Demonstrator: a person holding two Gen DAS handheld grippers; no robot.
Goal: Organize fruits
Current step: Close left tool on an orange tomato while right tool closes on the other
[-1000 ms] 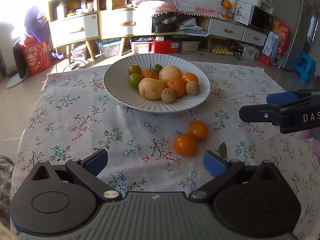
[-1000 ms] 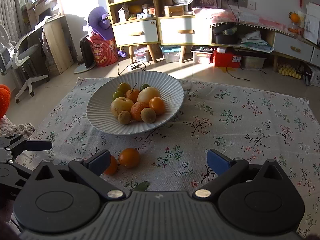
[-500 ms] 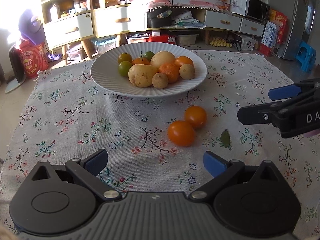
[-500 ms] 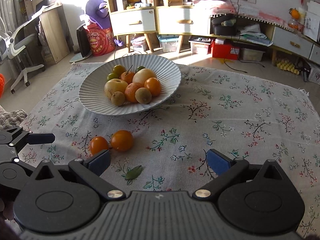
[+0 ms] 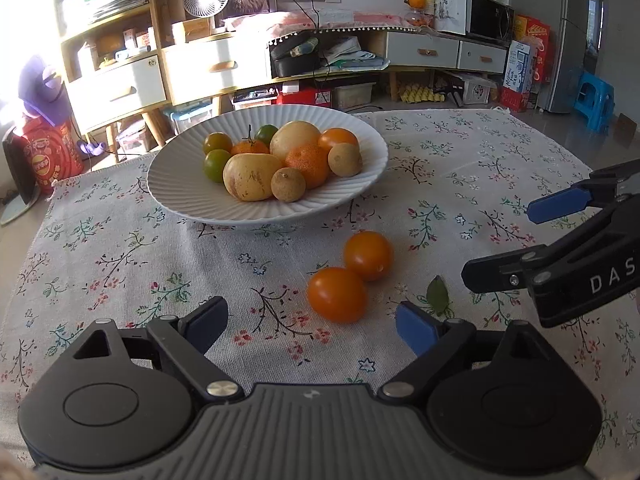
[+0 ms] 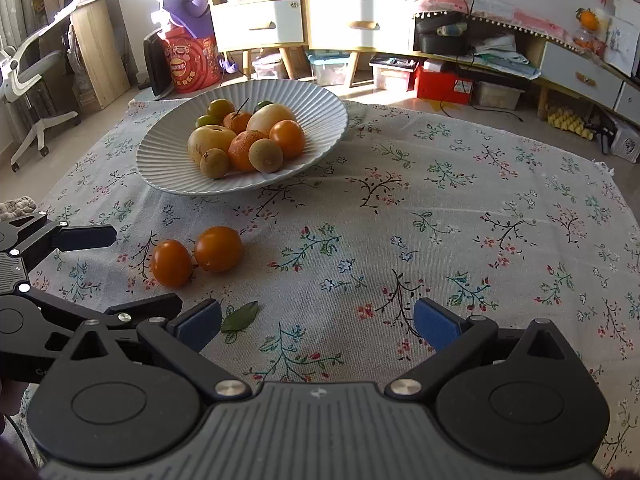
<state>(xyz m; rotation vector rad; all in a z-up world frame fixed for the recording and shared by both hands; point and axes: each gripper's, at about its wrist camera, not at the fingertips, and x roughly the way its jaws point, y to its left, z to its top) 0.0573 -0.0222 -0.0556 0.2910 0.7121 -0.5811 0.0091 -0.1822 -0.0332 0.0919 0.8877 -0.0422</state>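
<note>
A pale grey cloth point(image 5: 120, 248) printed with small pink, blue and green flower sprigs on dark twigs. A white ribbed plate point(image 5: 182, 184) carries orange, green and yellow-tan fruit. Two loose tomatoes point(image 5: 338, 294) point(image 5: 368, 255) are bright orange; the leaf point(image 5: 437, 295) beside them is dark green. Both grippers point(image 5: 310, 322) point(image 6: 318, 320) are black with blue pads.

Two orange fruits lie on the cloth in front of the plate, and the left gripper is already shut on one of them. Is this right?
Not quite. In the left wrist view the left gripper is open and holds nothing; both orange fruits lie free on the cloth before the plate.
</note>
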